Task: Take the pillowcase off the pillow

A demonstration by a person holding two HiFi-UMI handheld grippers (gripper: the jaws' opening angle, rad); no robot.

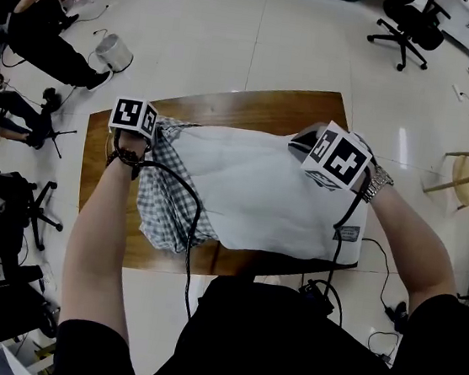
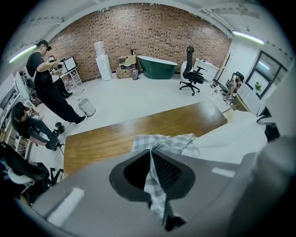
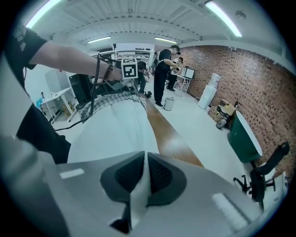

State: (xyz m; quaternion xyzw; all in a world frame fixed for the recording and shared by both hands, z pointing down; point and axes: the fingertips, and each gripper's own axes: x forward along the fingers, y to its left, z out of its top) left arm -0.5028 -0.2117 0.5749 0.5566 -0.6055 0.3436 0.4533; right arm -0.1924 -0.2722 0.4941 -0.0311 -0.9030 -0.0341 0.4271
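A white pillow [image 1: 259, 194] lies across the wooden table [image 1: 253, 108]. The grey-and-white checked pillowcase [image 1: 165, 204] is bunched over its left end, so most of the pillow is bare. My left gripper [image 1: 144, 129] is shut on a fold of the checked pillowcase [image 2: 162, 142], which runs pinched between the pads [image 2: 166, 171]. My right gripper [image 1: 319, 155] is at the pillow's far right corner, shut on white pillow fabric [image 3: 138, 194]. From the right gripper view the pillow [image 3: 120, 125] stretches away to the pillowcase [image 3: 108, 102] and the left gripper [image 3: 129, 69].
Bare table [image 2: 120, 134] shows beyond the pillow. Black cables [image 1: 188, 219] trail from both grippers over the fabric. People [image 1: 34, 22] and office chairs stand at the left. A white bin [image 1: 114, 51], a wooden chair [image 1: 465, 177] and a green tub [image 2: 157, 67] stand on the floor.
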